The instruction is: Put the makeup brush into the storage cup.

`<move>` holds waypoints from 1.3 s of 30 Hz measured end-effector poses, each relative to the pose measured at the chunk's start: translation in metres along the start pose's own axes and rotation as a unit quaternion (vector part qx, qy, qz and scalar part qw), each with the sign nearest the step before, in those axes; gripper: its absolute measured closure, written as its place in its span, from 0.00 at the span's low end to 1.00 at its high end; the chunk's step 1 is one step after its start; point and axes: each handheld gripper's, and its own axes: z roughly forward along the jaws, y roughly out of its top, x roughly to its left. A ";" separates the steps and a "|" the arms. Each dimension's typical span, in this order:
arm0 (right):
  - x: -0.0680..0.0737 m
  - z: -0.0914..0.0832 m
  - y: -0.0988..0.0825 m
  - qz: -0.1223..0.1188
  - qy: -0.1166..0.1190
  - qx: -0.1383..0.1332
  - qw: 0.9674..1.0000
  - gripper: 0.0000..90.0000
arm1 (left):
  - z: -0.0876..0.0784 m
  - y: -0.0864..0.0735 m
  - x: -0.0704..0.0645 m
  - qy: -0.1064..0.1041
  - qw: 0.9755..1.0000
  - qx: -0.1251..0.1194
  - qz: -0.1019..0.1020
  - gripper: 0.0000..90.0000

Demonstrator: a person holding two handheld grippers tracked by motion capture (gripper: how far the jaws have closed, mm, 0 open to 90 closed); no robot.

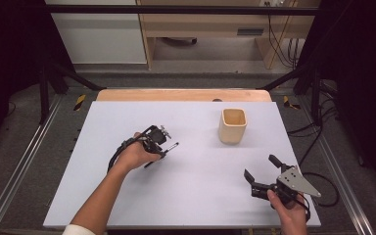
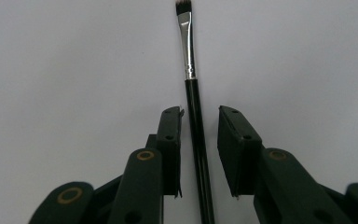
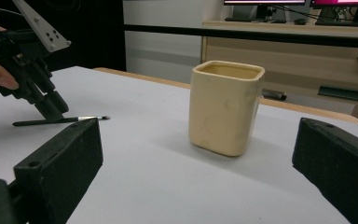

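Note:
A slim black-handled brush [image 2: 189, 70] with a silver ferrule and dark bristles lies flat on the pale table [image 1: 196, 191]. My left gripper [image 2: 199, 112] points down over it, its jaws standing on either side of the handle with a narrow gap on each side, so it is open. The high view has that gripper [image 1: 160, 152] left of centre over the brush [image 1: 172, 147]. A cream, square-mouthed cup [image 1: 233, 126] stands upright at the back right. My right gripper [image 1: 260, 167] is held near the front right, wide open and empty, facing the cup [image 3: 226, 107].
The table's wooden far edge [image 1: 183, 94] runs behind the cup. Black frame posts and cables stand on the floor to both sides. Bare tabletop lies between the two grippers and in front of the cup.

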 end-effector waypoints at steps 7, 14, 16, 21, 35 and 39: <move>-0.001 -0.001 0.000 0.002 -0.002 0.000 1.000 0.02 | 0.003 0.000 0.001 -0.006 1.000 0.005 0.000 0.80; 0.000 0.000 0.000 0.001 -0.001 0.001 1.000 0.02 | 0.005 0.001 0.002 -0.003 1.000 0.006 0.003 0.81; 0.000 0.000 0.000 0.001 0.000 0.001 1.000 0.02 | 0.006 0.000 0.002 -0.005 1.000 0.008 0.002 0.82; 0.000 0.000 0.000 0.001 -0.001 0.002 1.000 0.02 | 0.007 0.000 0.002 -0.005 1.000 0.010 0.005 0.84; 0.001 0.000 0.000 0.001 0.000 0.003 1.000 0.02 | 0.007 0.000 0.002 -0.006 1.000 0.014 0.006 0.89; 0.001 0.000 0.000 -0.001 0.000 0.004 1.000 0.02 | 0.007 -0.001 0.002 -0.010 1.000 0.015 0.006 0.89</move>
